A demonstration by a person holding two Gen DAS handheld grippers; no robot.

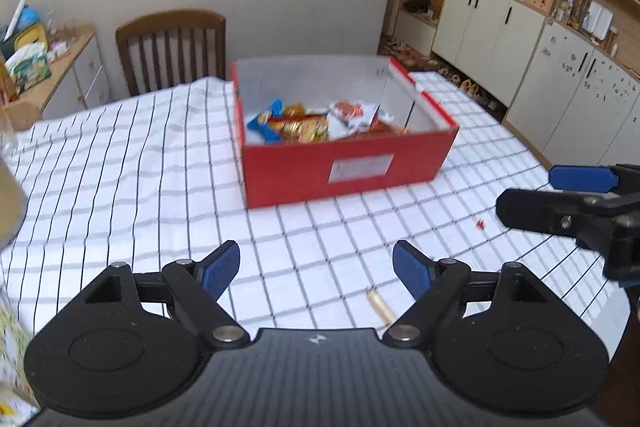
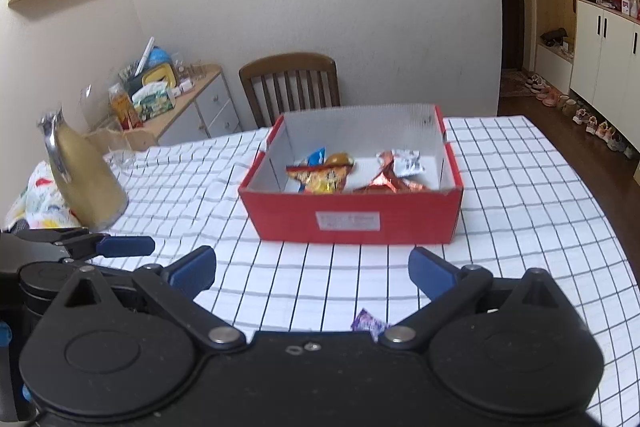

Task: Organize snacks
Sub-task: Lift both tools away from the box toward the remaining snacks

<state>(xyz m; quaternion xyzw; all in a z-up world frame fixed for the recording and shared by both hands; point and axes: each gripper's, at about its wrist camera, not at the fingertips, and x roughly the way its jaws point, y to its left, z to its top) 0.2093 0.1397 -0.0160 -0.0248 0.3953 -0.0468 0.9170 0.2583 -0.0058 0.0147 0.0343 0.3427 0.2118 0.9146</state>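
The left gripper (image 1: 316,269) and right gripper (image 2: 312,273) both gape empty, short of the red box (image 2: 352,219) of snacks (image 2: 320,177) on the checked tablecloth (image 2: 520,187). Only the right view shows a gold jug (image 2: 82,179) left of the box and a purple candy (image 2: 370,323) before it. Only the left view shows a tan stick (image 1: 380,305). The box's white label (image 2: 347,220) is unreadable.

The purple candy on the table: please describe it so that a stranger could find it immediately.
Start at the red box on the checked tablecloth. Come toward the right gripper: the purple candy lies alone on the cloth, outside the box, the only purple wrapper.
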